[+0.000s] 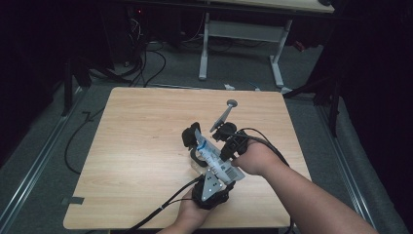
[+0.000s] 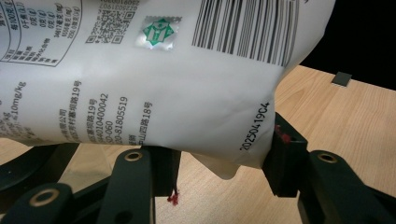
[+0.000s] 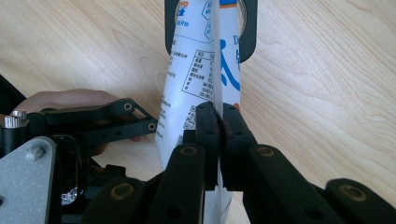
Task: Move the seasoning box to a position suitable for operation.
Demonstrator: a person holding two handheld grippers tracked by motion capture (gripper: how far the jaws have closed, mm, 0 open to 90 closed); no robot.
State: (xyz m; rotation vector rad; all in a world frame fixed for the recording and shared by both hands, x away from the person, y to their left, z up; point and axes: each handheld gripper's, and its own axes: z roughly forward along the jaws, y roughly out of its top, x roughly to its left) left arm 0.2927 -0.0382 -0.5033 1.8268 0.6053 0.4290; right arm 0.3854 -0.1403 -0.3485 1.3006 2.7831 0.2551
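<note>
Light wooden worktop (image 1: 146, 146) in a dark room, grey floor (image 1: 48, 146) – white pouch (image 1: 213, 157) held above it, both grippers' jaws clamped on it – left gripper (image 1: 210, 168), right gripper (image 1: 225, 146).

Pouch (image 2: 154, 79) cut off at top and left edges; small print (image 3: 198, 70) too small to read

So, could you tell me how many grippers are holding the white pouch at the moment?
2. The left gripper holds the white pouch across its width at the near end; the right gripper pinches the pouch's flat edge seam from the side.
</note>
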